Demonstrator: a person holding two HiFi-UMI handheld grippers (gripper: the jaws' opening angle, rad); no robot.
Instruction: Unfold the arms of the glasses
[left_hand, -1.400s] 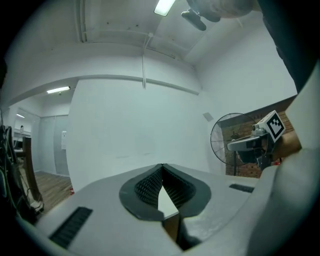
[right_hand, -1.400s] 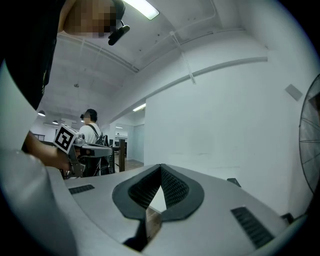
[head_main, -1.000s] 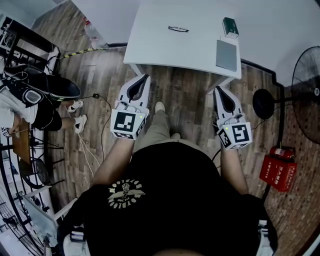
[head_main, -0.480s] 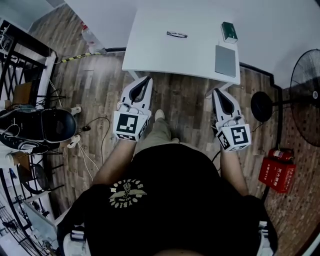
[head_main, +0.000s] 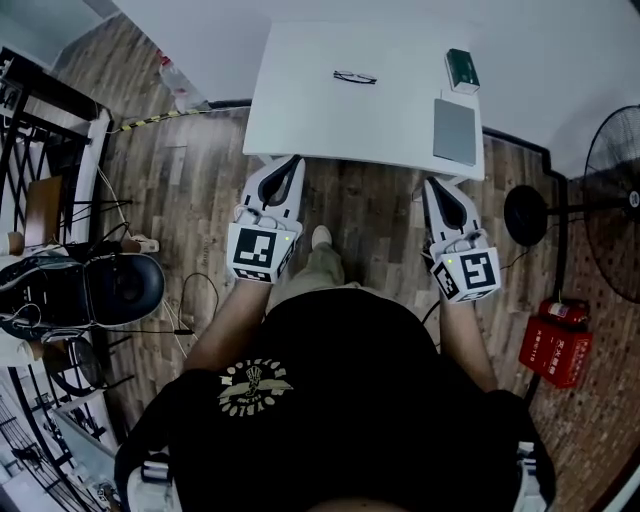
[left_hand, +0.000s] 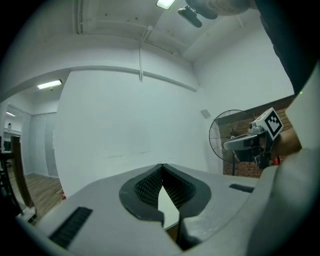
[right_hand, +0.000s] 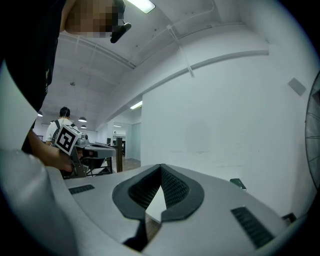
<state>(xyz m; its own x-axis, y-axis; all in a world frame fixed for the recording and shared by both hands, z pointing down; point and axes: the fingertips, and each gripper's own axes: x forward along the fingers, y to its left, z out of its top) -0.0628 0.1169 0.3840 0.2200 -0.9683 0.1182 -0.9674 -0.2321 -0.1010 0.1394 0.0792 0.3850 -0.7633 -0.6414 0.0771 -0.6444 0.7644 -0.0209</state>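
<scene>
Both grippers have drawn closer to the white table's near edge. The left gripper and right gripper are clenched, tips together, grasping nothing. Farther off, the glasses lie mid-table. A grey case and a green box sit to the right, contents unseen.

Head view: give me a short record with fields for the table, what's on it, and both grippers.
table: white
glasses: far centre of table, untouched
green box: far right corner
grey flat slab: right side, nearer than box
left gripper: shut, empty, by near table edge
right gripper: shut, empty, by near table edge
</scene>
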